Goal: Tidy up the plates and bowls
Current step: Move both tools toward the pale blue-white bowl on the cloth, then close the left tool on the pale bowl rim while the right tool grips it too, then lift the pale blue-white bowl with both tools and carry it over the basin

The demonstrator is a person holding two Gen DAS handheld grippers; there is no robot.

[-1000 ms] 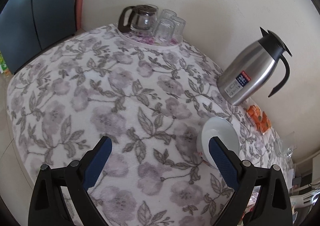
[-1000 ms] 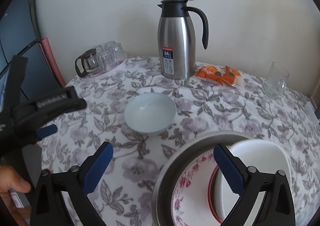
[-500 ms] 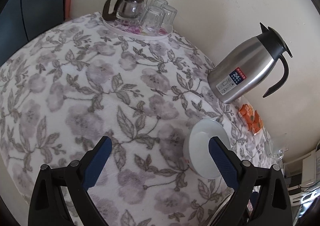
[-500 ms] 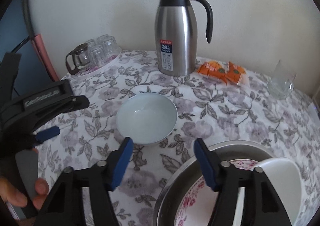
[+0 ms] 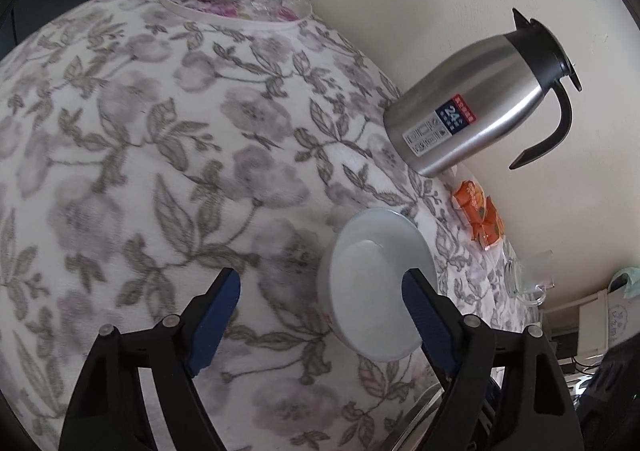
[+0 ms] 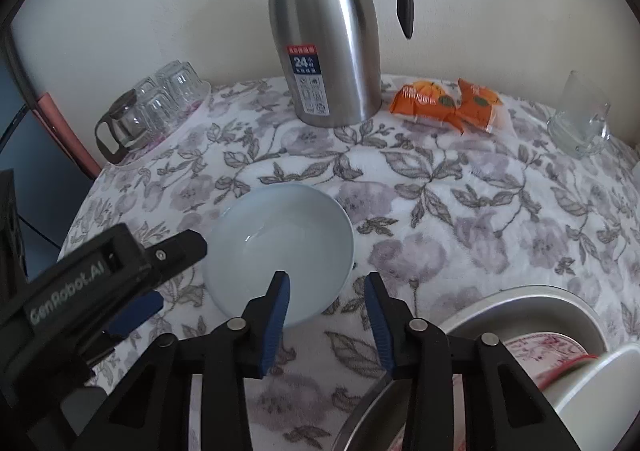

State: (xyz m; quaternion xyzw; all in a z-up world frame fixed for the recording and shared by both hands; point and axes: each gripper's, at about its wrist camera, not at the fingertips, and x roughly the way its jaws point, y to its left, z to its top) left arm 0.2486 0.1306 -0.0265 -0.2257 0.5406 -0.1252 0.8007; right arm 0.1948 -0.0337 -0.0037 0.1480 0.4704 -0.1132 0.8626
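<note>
A pale blue bowl (image 6: 280,247) stands upright on the floral tablecloth; it also shows in the left wrist view (image 5: 372,287). My right gripper (image 6: 326,283) is open but narrowed, its jaws straddling the bowl's near rim, one inside and one outside. My left gripper (image 5: 320,283) is open wide and empty, its right jaw over the bowl's edge; it shows in the right wrist view (image 6: 160,275) just left of the bowl. A metal basin (image 6: 520,303) at lower right holds a flowered plate (image 6: 540,347) and a white dish (image 6: 600,383).
A steel thermos jug (image 6: 328,43) stands behind the bowl by the wall. Orange snack packets (image 6: 448,103) and a glass mug (image 6: 580,123) lie to its right. A glass pot with upturned glasses (image 6: 156,107) sits on a tray at the far left.
Both grippers have moved in toward the bowl. My right gripper's jaws have narrowed from wide open and now straddle the bowl's rim. The left gripper stays wide open.
</note>
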